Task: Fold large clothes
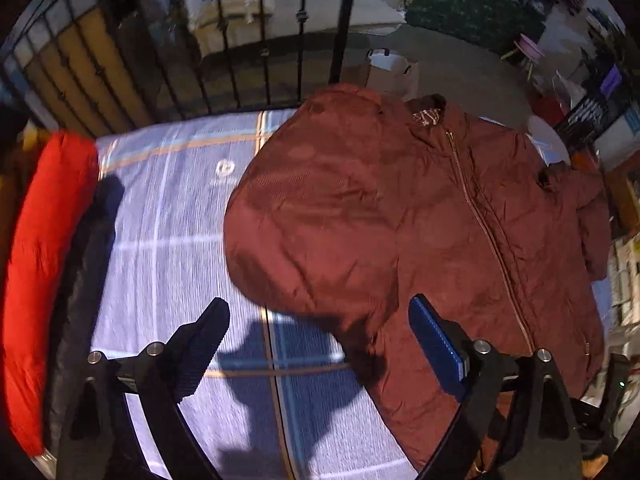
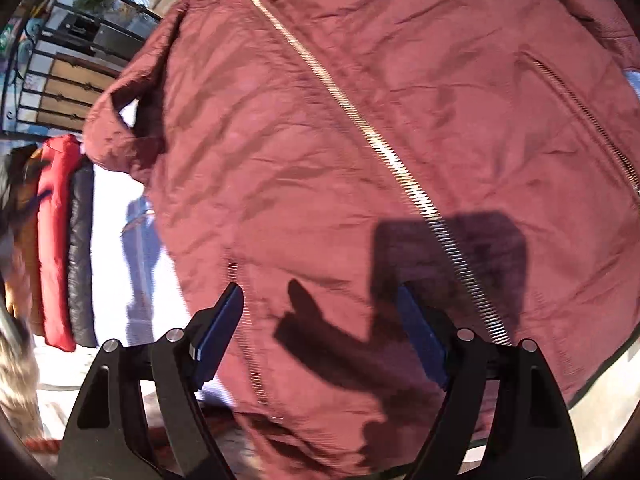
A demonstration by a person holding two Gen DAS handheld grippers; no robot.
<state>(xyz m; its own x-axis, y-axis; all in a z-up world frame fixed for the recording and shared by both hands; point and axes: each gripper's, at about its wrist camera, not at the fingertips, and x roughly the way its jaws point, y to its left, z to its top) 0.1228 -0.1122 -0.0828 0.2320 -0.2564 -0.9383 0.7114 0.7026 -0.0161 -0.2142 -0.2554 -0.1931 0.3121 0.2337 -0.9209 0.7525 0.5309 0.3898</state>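
Observation:
A maroon zip-front jacket (image 1: 360,208) lies front up on a pale checked sheet (image 1: 172,216), with its near sleeve folded over the chest. My left gripper (image 1: 320,320) is open and empty, hovering above the jacket's left edge. In the right wrist view the jacket (image 2: 320,140) fills the frame with its gold zipper (image 2: 384,152) running diagonally. My right gripper (image 2: 322,308) is open and empty, just above the jacket's lower front, left of the zipper.
A folded red garment (image 1: 44,248) and a dark one (image 1: 88,264) lie stacked at the sheet's left edge; they also show in the right wrist view (image 2: 56,240). A black iron railing (image 1: 224,48) stands behind the sheet. A paper bag (image 1: 392,72) sits beyond it.

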